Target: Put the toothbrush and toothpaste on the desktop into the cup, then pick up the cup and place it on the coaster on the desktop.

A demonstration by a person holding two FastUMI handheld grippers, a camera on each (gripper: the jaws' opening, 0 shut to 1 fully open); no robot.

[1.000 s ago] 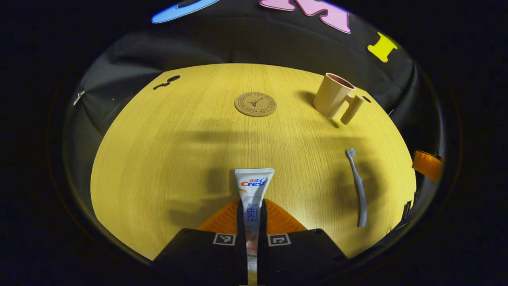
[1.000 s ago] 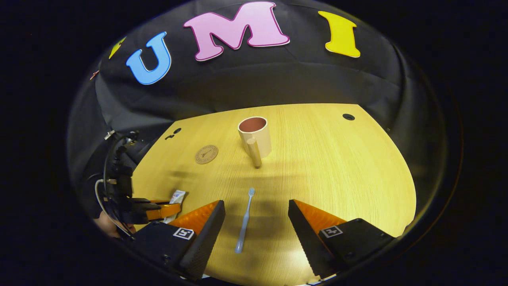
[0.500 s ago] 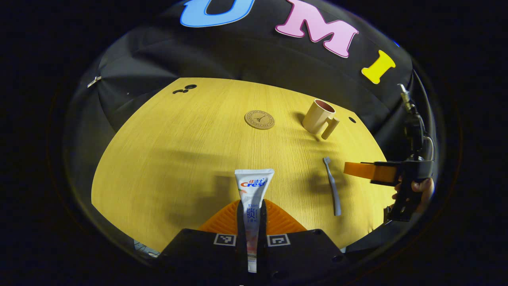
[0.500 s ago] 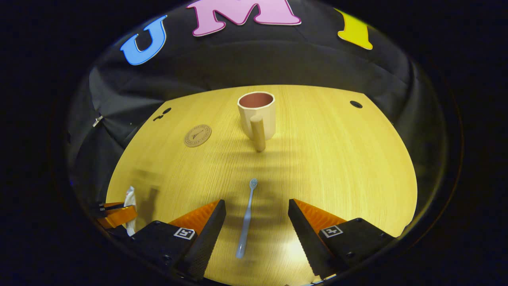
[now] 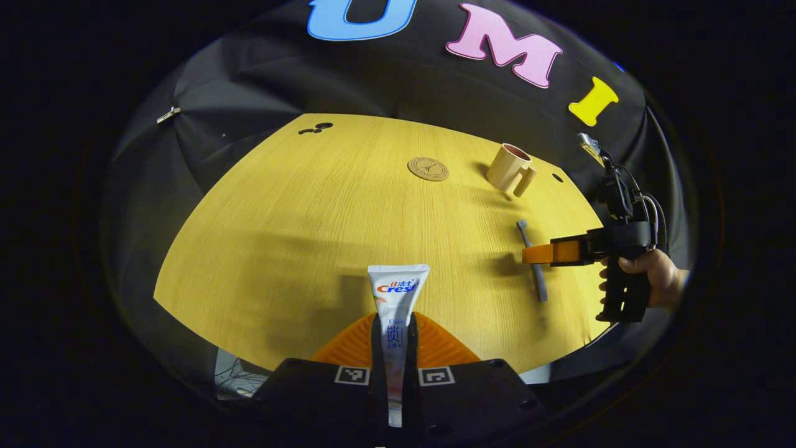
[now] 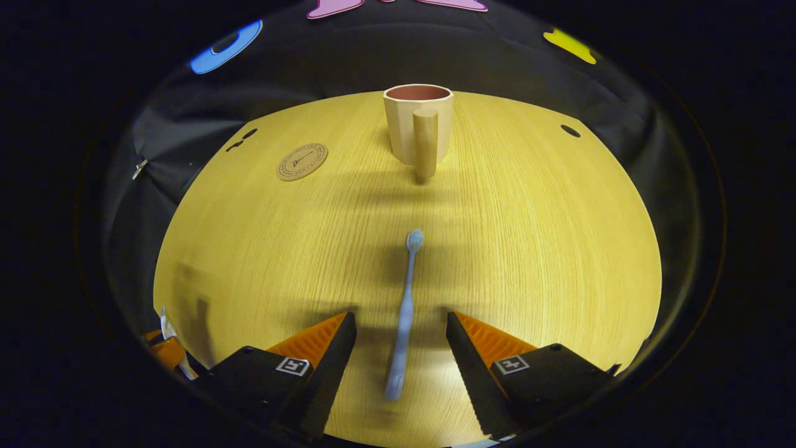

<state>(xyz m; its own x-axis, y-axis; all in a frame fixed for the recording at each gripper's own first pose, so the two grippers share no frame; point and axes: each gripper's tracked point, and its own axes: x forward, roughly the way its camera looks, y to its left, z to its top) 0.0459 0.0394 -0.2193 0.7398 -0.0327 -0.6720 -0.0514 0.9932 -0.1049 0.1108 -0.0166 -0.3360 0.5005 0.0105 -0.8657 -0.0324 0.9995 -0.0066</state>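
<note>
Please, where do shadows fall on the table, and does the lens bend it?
Left gripper view: the table edge bows; soft shadows lie beside the toothpaste. Right gripper view: banded shadows cross between the cup and toothbrush; a bright glare patch near the right claw.

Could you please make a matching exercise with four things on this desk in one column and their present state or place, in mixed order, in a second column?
Things:
1. toothpaste
2. toothbrush
3. cup
4. coaster

States:
A. stands upright, nothing inside
B. lies flat between the open fingers of the right gripper
C. clamped in the left gripper
D. flat disc with nothing on it, left of the cup in the right gripper view

Pairs: 1-C, 2-B, 3-A, 4-D
</note>
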